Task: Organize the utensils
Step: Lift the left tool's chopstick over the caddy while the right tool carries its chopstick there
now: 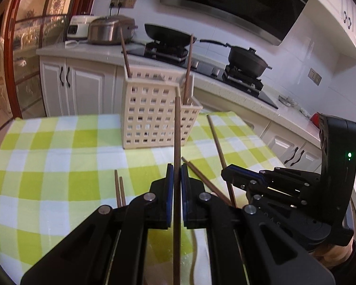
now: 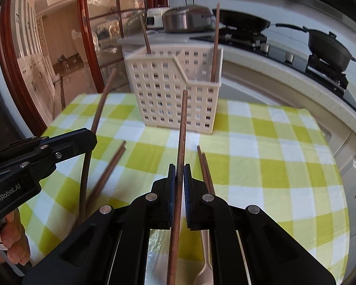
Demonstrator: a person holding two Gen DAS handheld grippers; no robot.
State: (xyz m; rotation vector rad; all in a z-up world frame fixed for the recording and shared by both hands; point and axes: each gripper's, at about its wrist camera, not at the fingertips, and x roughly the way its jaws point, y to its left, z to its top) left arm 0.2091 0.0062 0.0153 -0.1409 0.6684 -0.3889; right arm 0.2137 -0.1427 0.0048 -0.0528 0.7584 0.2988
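Observation:
A cream perforated utensil basket stands on the checked cloth, also in the right wrist view. Two brown chopsticks stand in it, one on each side. My left gripper is shut on a brown chopstick held above the table, pointing toward the basket. My right gripper is shut on another chopstick, also pointing at the basket. Each gripper shows in the other's view: the right one, the left one. Loose chopsticks and a cream spoon lie on the cloth.
The green-and-white checked cloth covers the table. More loose chopsticks lie near the left gripper. Behind are a counter with a rice cooker, a wok and a lidded pan on the stove.

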